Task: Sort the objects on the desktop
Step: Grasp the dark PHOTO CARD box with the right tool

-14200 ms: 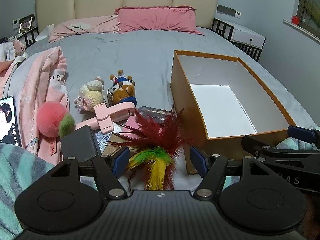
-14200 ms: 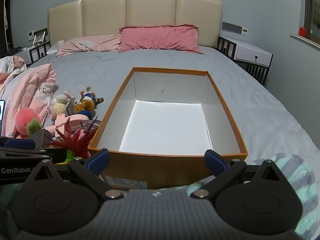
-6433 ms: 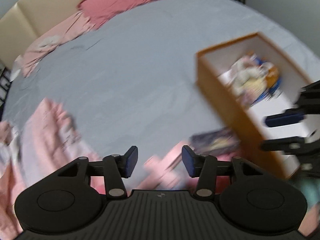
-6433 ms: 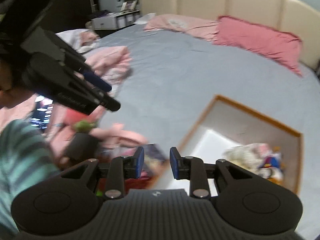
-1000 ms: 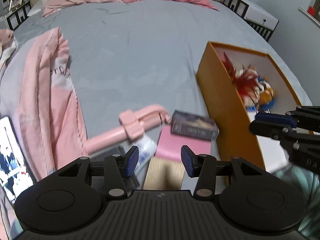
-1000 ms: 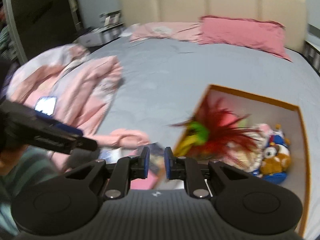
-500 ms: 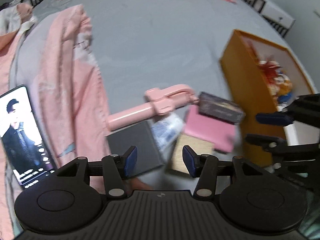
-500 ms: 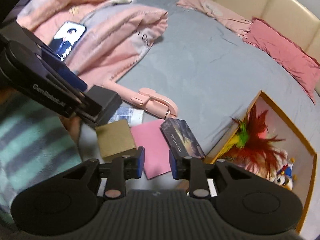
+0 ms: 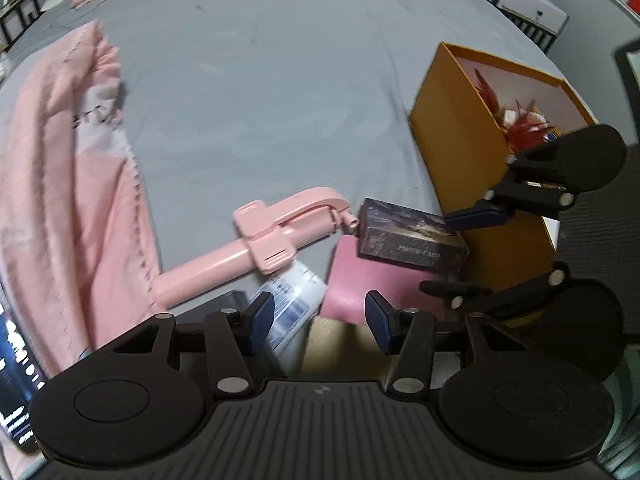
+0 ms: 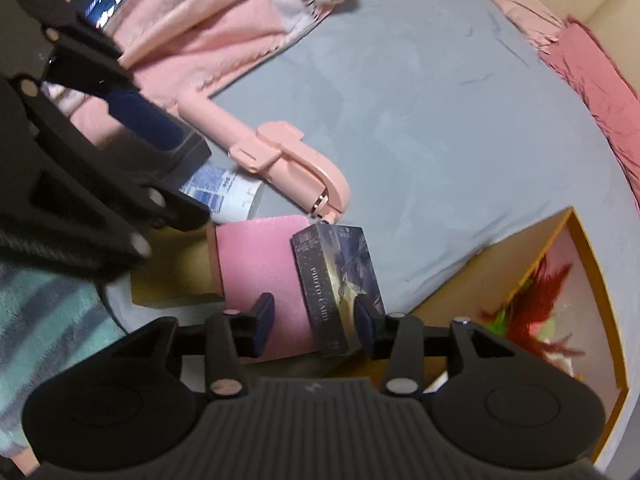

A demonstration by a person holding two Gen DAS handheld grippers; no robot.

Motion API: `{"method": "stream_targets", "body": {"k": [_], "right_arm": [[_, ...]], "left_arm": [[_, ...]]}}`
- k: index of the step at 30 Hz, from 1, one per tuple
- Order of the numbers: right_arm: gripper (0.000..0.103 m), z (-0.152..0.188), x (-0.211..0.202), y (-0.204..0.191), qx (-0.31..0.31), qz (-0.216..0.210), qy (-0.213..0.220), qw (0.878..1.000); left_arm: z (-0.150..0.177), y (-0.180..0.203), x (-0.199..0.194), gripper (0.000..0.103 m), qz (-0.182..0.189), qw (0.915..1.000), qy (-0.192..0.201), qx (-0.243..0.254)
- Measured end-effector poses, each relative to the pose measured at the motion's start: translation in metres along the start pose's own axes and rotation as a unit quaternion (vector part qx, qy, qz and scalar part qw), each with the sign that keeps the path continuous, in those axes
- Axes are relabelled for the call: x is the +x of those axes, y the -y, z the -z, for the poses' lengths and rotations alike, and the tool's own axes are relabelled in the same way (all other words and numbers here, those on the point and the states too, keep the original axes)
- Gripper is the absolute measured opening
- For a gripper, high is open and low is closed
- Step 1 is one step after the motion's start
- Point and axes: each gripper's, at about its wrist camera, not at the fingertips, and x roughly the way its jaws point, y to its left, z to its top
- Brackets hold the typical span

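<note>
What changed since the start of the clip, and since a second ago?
Both plush toys and the feather toy went from the bed into the orange box. The right gripper let the feather toy go; its jaws have just been opening, now straddling the photo card box. The pink selfie stick and pink notebook stayed.

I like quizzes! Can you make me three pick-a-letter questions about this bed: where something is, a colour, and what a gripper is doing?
1. Where is the feather toy?
A. in the orange box
B. on the pillow
C. under the phone

2. What colour is the selfie stick?
A. green
B. pink
C. black

3. The right gripper's fingers are:
A. shut on the stick
B. shut on a feather
C. open around the card box

Answers: A, red feathers show inside the orange box; B, the selfie stick is pink; C, the right gripper straddles the card box with gaps.
</note>
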Motion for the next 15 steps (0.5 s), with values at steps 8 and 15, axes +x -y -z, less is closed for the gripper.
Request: {"method": "stream_targets", "body": {"k": [8, 15], "right_arm": [[0.048, -0.003, 0.027, -0.002, -0.040, 0.017, -0.040, 0.998], [0.033, -0.001, 0.030, 0.001, -0.045, 0.024, -0.039, 0.998]], "left_arm": [[0.000, 0.006, 0.023, 0.058, 0.007, 0.9996, -0.016, 0.022], [0.003, 0.003, 0.037, 0.041, 0.022, 0.9980, -0.054, 0.026]]}}
